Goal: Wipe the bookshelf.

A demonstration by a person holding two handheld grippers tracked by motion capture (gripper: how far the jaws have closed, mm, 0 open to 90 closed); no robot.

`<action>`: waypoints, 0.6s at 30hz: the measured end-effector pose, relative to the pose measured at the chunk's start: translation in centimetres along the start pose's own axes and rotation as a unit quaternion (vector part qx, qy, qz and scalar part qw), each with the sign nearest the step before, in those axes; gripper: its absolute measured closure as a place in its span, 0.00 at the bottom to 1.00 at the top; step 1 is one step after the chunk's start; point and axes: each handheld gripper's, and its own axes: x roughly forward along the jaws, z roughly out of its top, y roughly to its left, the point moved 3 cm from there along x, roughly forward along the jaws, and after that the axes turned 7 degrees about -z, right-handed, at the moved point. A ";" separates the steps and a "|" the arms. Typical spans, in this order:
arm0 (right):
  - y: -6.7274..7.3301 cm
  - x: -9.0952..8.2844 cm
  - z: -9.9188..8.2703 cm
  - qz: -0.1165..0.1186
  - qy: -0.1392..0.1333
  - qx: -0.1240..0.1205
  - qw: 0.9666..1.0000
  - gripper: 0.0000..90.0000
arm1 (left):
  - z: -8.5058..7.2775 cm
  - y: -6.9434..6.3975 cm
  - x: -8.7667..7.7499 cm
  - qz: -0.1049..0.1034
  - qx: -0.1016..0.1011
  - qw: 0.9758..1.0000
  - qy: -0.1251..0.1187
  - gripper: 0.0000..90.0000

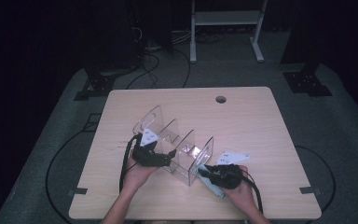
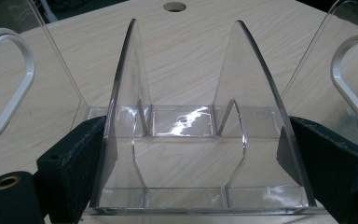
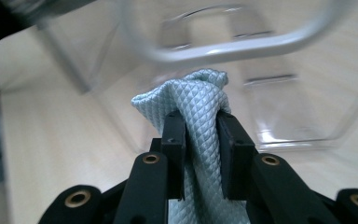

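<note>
A clear acrylic rack [image 1: 177,144] with several upright dividers is seen standing near the middle of a pale wooden surface [image 1: 251,121], angled from the far left toward the near right. It is steadied by the left tool [image 1: 168,155], whose jaws are spread wide and pressed against the two outer side walls of the rack, as is shown in the left gripper view, where the rack [image 2: 186,135] is clamped between the black pads. A pale blue-green quilted cloth [image 3: 200,116] is pinched tightly between the nearly closed jaws of the right tool [image 3: 201,140], with a bunched fold standing above the pads and the rest hanging below. In the high view the cloth [image 1: 212,185] is held at the near right end of the rack by the right tool [image 1: 204,172], just beside the outermost divider. The work is judged to be a wiping of the rack: the hold and the cloth are in place, while contact with the plastic cannot be confirmed, since the right gripper view is blurred. The wiping of the dividers is judged to be mostly left. The rack looks glossy and transparent, with bright reflections on its base and rounded cut-out handles in its end walls
</note>
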 end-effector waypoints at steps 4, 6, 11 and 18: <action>-2.1 0.0 0.0 -0.026 -0.002 0.037 0.999 0.82 | 0.1 -0.2 0.1 0.001 0.005 1.000 0.002 0.10; -2.0 0.2 -0.3 -0.019 0.005 0.037 0.999 0.82 | 0.1 -0.2 0.1 0.004 0.004 1.000 0.001 0.10; -1.0 1.2 -1.5 0.005 0.033 0.038 0.999 0.82 | 0.1 -0.2 0.1 0.004 0.004 1.000 0.000 0.10; -0.9 2.0 -2.2 0.010 0.056 0.036 0.998 0.82 | 0.0 -0.2 0.1 0.008 0.001 1.000 0.000 0.10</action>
